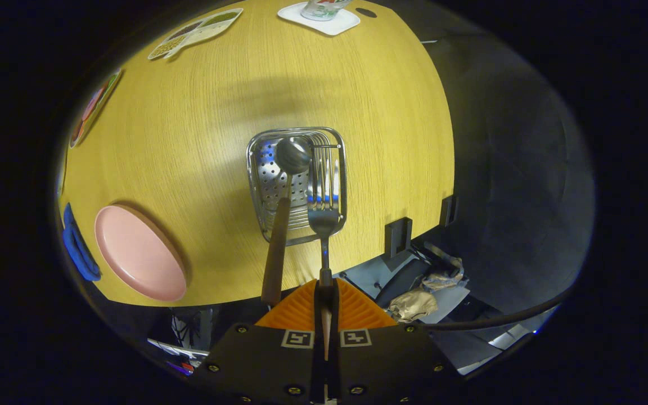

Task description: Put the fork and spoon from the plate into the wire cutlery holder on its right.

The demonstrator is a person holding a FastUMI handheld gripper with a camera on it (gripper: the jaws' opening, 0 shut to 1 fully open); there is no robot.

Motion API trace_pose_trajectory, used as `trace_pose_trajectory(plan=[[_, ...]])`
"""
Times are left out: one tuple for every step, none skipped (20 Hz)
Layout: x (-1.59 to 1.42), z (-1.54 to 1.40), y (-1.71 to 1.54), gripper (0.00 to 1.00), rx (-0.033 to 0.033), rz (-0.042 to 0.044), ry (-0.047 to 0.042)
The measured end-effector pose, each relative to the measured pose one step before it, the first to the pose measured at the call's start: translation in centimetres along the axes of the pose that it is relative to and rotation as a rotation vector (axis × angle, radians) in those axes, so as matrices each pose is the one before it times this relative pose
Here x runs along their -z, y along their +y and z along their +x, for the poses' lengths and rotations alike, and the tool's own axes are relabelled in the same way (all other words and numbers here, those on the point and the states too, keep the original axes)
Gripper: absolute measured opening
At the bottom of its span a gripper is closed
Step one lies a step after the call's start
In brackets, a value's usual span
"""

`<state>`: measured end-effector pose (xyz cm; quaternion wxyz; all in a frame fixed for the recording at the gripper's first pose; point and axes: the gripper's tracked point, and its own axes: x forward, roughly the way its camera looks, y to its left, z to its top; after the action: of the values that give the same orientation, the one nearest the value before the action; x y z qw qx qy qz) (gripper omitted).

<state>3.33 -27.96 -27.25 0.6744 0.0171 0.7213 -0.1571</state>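
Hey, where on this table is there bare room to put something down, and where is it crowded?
The widest bare wood lies beyond the wire cutlery holder, up to the white coaster and divided snack dish. More lies between the pink plate and the holder. The holder is crowded: the spoon stands in it, and the gripper holds the fork over it.
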Motion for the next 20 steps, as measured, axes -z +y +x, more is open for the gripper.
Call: trace_pose_trajectory(plan=[[-0.274, 0.081, 0.266, 0.03, -0.00362, -0.0106, 0.01529], [-0.178, 0.144, 0.258, 0.03, -0.00416, -0.01417, 0.01118], [-0.184, 0.021, 0.138, 0.03, -0.00325, -0.01019, 0.01096], [-0.097, 0.158, -0.062, 0.03, 0.00061, -0.00571, 0.00449], [0.048, 0.141, -0.192, 0.03, 0.00798, -0.00184, 0.00637], [-0.015, 0.241, -0.064, 0.05, 0.00341, 0.00064, 0.00704], [-0.111, -0.063, -0.189, 0.05, 0.00112, 0.00187, -0.00252], [-0.214, -0.104, 0.257, 0.1, -0.00559, 0.00173, -0.01003], [-0.141, -0.137, -0.176, 0.1, 0.00659, -0.004, -0.01252], [-0.247, -0.269, -0.011, 0.12, 0.00051, -0.00744, -0.012], [-0.19, -0.279, 0.13, 0.14, -0.00294, -0.00347, -0.01047], [-0.171, -0.018, 0.159, 0.14, -0.00566, 0.00056, -0.01468], [-0.132, -0.206, -0.325, 0.14, 0.01002, -0.00099, -0.01242], [-0.065, -0.346, -0.027, 0.23, -0.00361, 0.0064, -0.01605], [-0.492, -0.279, 0.439, 0.26, -0.02114, 0.01903, -0.02522], [-0.238, -0.126, 0.182, 0.26, -0.01715, 0.01887, -0.02629], [-0.221, -0.319, -0.213, 0.26, -0.00148, 0.00808, -0.02432], [-0.313, -0.525, -0.098, 0.35, -0.01041, 0.01039, -0.02193], [-0.236, -0.545, 0.296, 0.37, -0.01494, 0.01726, -0.02036], [-0.132, -0.451, 0.352, 0.39, -0.01427, 0.01346, -0.01549]])
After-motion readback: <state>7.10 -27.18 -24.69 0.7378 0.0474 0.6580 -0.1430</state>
